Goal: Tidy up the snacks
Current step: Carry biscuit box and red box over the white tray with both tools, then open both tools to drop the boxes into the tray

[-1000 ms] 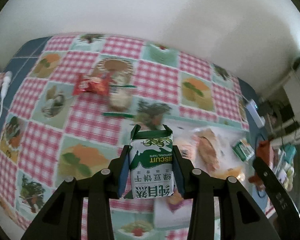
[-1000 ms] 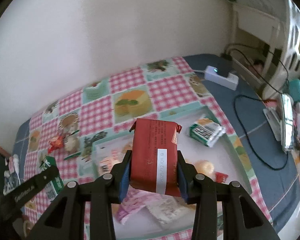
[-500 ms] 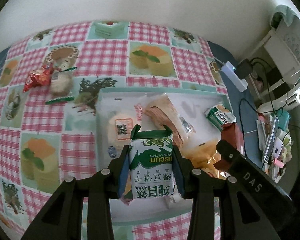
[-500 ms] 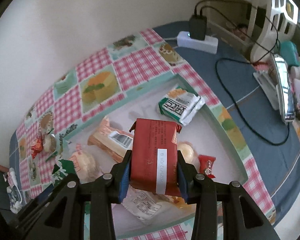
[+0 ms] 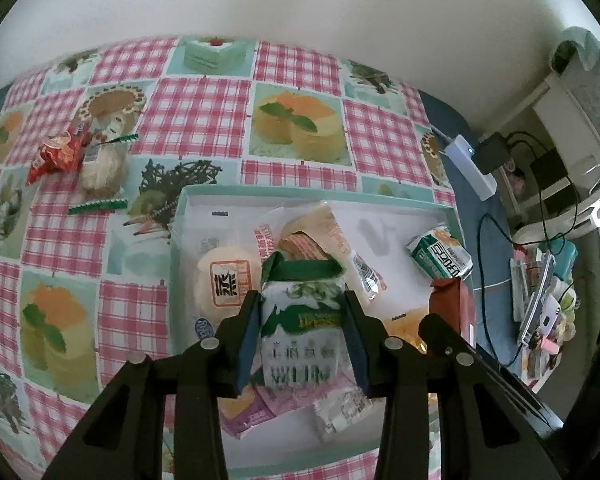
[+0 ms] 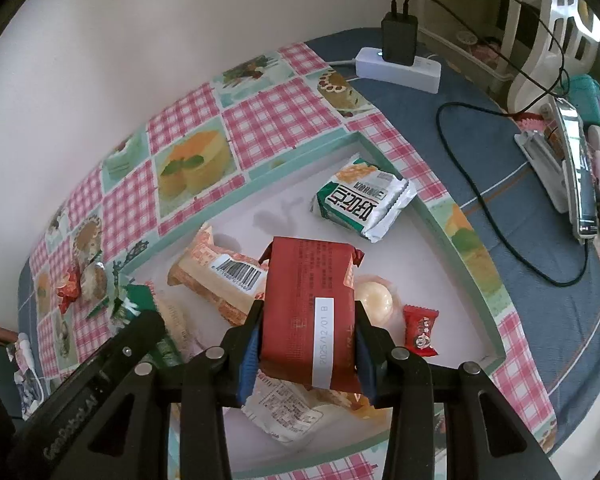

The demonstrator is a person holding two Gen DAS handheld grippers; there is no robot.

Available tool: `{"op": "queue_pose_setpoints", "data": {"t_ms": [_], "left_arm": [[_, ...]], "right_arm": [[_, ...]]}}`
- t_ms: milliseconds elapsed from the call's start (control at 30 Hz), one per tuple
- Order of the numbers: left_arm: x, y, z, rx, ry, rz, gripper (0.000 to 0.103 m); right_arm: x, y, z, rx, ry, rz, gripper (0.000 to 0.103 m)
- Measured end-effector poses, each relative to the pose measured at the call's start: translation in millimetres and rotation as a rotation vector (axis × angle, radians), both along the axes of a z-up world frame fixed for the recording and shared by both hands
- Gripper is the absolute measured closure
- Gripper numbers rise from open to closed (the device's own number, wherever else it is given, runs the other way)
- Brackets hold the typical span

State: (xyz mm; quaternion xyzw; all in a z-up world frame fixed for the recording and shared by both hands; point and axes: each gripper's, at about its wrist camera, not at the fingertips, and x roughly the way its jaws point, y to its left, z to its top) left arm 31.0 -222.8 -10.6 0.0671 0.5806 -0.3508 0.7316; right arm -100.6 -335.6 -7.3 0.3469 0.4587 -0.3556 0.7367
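Overhead, crinkly rectangular foil packets

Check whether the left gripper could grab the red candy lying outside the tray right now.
Probably not: the left gripper is shut on the green biscuit pack, though the red candy lies unobstructed.
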Motion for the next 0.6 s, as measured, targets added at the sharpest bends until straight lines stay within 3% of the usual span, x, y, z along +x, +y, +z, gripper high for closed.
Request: {"op": "queue_pose_setpoints", "data": {"t_ms": [333, 400, 500, 600], "left_arm": [[2.7, 2.8, 4.7, 0.029, -0.025, 0.004, 0.060], [6.2, 5.9, 3.8, 0.047, -0.033, 0.018, 0.054], [13.4, 13.2, 2.0, 0.053, -0.026, 0.043, 0.050], [21.6, 21.1, 1.1, 0.055, -0.018, 0.074, 0.050]], "right_arm": [[1.3, 0.1, -1.2, 0.001, 0.014, -0.003, 0.059], [1.6, 0.5, -1.6, 0.001, 0.017, -0.001, 0.058], [2.9, 0.1, -2.8, 0.003, 0.020, 0.003, 0.044], [4.0, 0.0, -2.6, -0.008, 0.022, 0.007, 0.039]]}}
